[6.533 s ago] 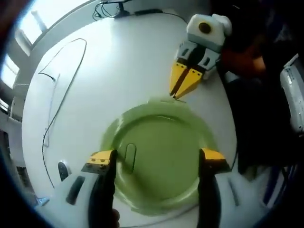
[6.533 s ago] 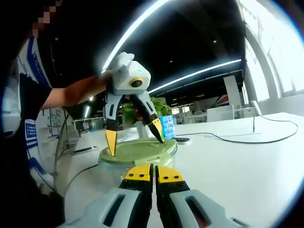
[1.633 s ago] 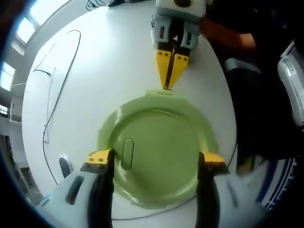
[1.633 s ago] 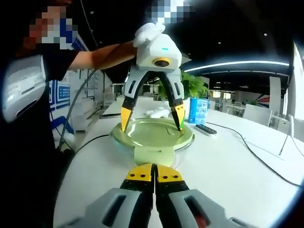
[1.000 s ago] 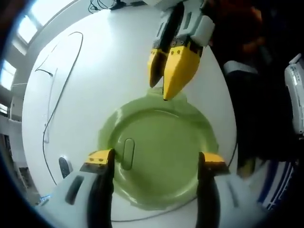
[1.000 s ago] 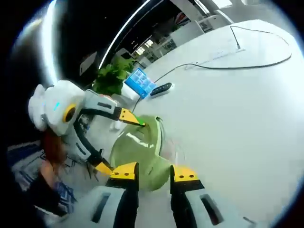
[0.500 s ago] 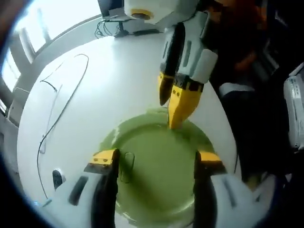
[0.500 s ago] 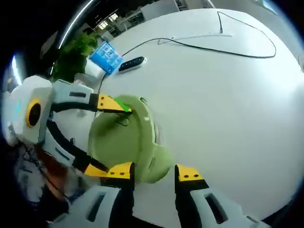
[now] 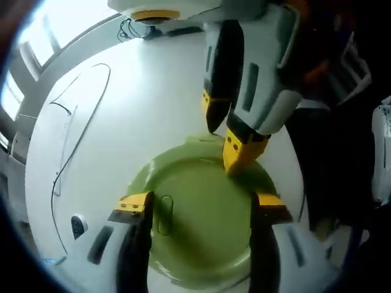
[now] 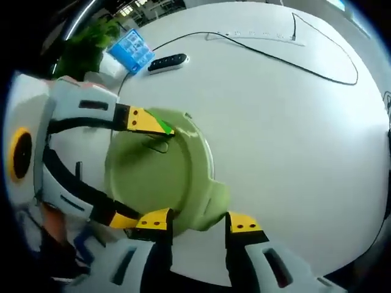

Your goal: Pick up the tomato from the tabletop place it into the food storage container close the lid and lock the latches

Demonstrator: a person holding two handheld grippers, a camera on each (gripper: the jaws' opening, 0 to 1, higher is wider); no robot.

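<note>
Two grippers work over one green container lid (image 9: 195,220) on a white round table (image 9: 134,110).

Left gripper view: the left gripper (image 9: 198,210) looks down on the lid, its yellow-tipped jaws spread wide, one on each side of the lid's disc, nothing held between them. An oval tab (image 9: 165,213) is moulded into the lid's top just beside the left-hand jaw. The right gripper (image 9: 229,143) comes in from above; its two jaw tips stand slightly apart at the far rim of the lid, the nearer yellow tip touching the rim area by a latch flap (image 9: 204,140). A thin black cable (image 9: 73,140) runs in a loop over the table on the left, and a small dark remote (image 9: 77,226) lies near the table's lower-left edge. A person in dark clothing (image 9: 342,122) is at the right.

Right gripper view: the right gripper (image 10: 198,223) has its jaws parted, straddling a lid latch flap (image 10: 214,204) at the near rim without visibly gripping it. The left gripper (image 10: 143,168) reaches in from the left, jaws open across the lid (image 10: 159,177). The table (image 10: 293,140) carries a black cable (image 10: 305,61), a dark remote (image 10: 168,62) and a blue box (image 10: 133,49) beside a green plant (image 10: 85,52).

The tomato cannot be seen; the closed lid covers the container.
</note>
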